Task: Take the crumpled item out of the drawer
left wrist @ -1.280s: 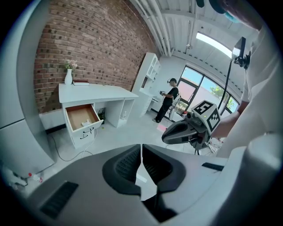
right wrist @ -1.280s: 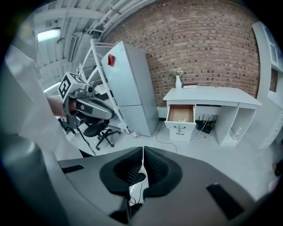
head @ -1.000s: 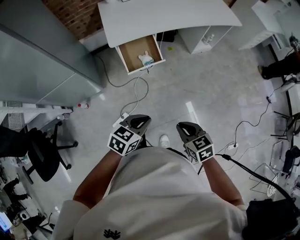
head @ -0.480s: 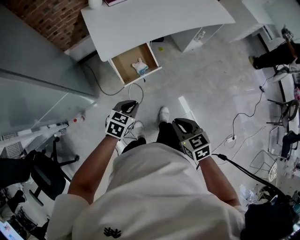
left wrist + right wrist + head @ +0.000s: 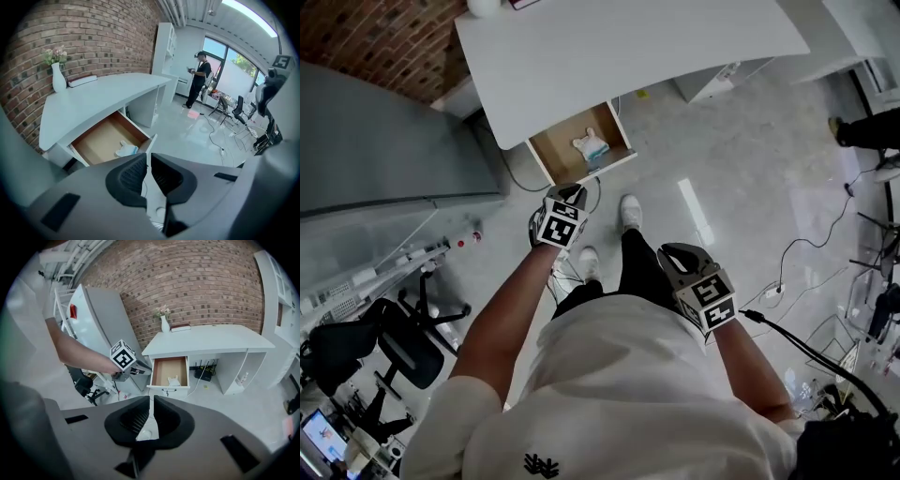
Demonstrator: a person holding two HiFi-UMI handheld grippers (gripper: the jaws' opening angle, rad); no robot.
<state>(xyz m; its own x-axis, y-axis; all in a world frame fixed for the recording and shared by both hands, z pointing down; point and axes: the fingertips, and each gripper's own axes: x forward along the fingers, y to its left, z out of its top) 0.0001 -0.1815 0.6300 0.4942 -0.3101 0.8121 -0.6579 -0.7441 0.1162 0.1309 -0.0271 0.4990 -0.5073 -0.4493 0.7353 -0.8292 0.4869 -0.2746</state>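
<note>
The wooden drawer (image 5: 556,151) stands pulled out from under the white desk (image 5: 609,47). Inside, toward its right front, lies the crumpled white and pale-blue item (image 5: 592,146). My left gripper (image 5: 571,193) is stretched forward, just short of the drawer's front edge, jaws shut with nothing between them. In the left gripper view the drawer (image 5: 101,139) and the crumpled item (image 5: 126,150) lie just beyond the left gripper (image 5: 146,158). My right gripper (image 5: 679,251) hangs back by my hip, shut and empty. The right gripper view shows the drawer (image 5: 169,369) and crumpled item (image 5: 174,380) farther off.
A white vase (image 5: 58,77) with flowers and a book stand on the desk against the brick wall. A grey cabinet (image 5: 384,141) stands left of the desk, an office chair (image 5: 398,342) behind me on the left. Cables (image 5: 825,234) cross the floor. A person (image 5: 199,77) stands far off.
I have stepped closer to the desk. My left gripper has reached forward to just short of the drawer's front. The right gripper stays by my hip.
</note>
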